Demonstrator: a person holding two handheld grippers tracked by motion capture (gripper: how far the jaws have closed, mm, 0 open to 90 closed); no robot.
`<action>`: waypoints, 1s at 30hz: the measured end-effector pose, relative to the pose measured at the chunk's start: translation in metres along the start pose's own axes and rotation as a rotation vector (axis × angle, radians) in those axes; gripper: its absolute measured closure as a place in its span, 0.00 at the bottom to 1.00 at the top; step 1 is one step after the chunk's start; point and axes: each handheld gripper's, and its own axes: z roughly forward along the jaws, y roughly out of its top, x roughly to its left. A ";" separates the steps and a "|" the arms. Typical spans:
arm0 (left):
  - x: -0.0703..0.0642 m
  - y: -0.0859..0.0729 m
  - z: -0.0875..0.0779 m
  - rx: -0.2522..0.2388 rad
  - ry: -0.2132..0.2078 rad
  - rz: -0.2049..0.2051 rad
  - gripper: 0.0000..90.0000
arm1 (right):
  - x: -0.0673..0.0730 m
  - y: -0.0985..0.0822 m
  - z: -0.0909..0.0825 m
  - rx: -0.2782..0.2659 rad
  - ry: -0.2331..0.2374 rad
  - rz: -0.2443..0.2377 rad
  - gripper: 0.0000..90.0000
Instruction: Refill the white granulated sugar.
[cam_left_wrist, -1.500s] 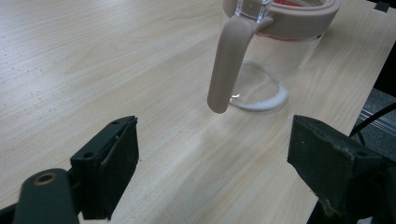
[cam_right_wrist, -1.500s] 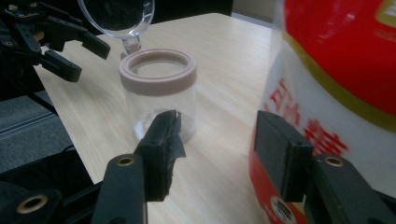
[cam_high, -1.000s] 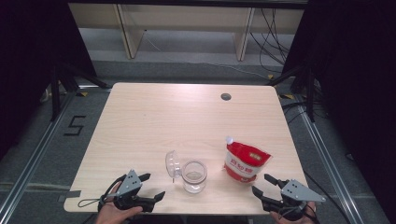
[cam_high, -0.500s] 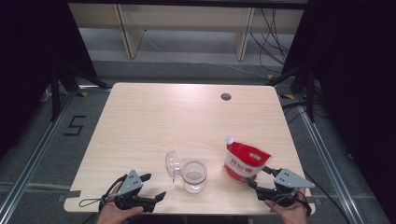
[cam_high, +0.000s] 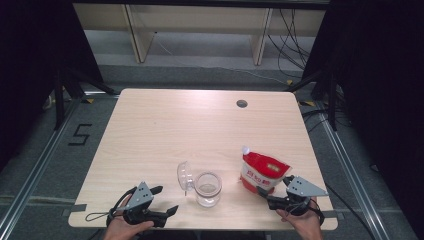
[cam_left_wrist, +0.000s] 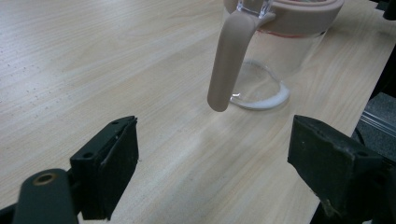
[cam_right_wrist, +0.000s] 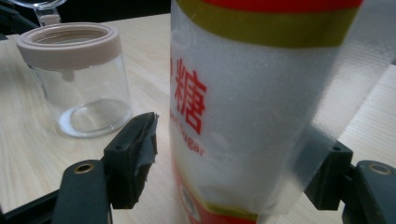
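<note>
on the table (cam_high: 165, 130), empty clear jar (cam_high: 207, 188), lid open, sugar pouch (cam_high: 263, 172) full

We look down from above the table's (cam_high: 150, 130) near edge in the high view; our left gripper view faces the jar (cam_left_wrist: 280, 42) from low and close; the right gripper view sits against the sugar bag (cam_right_wrist: 252, 107), sharing that jar (cam_right_wrist: 79, 79).

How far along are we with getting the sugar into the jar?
Done: the jar stands with its lid flipped open, and it looks empty. In hand: the right claw straddles the sugar pouch, jaws wide, not visibly pressing. The left claw waits open near the jar's handle. Left: grip, lift, open and pour, then probably shut the lid.
</note>
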 end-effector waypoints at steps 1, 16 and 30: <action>0.000 0.000 0.000 0.007 0.004 0.006 0.18 | -0.001 0.000 0.001 -0.009 -0.006 -0.016 0.33; 0.000 0.002 0.000 -0.013 -0.021 0.006 0.18 | -0.002 0.000 0.015 -0.030 0.019 0.016 0.33; 0.000 0.001 0.001 -0.002 -0.018 0.002 0.18 | -0.004 0.000 0.021 -0.074 0.031 0.047 0.34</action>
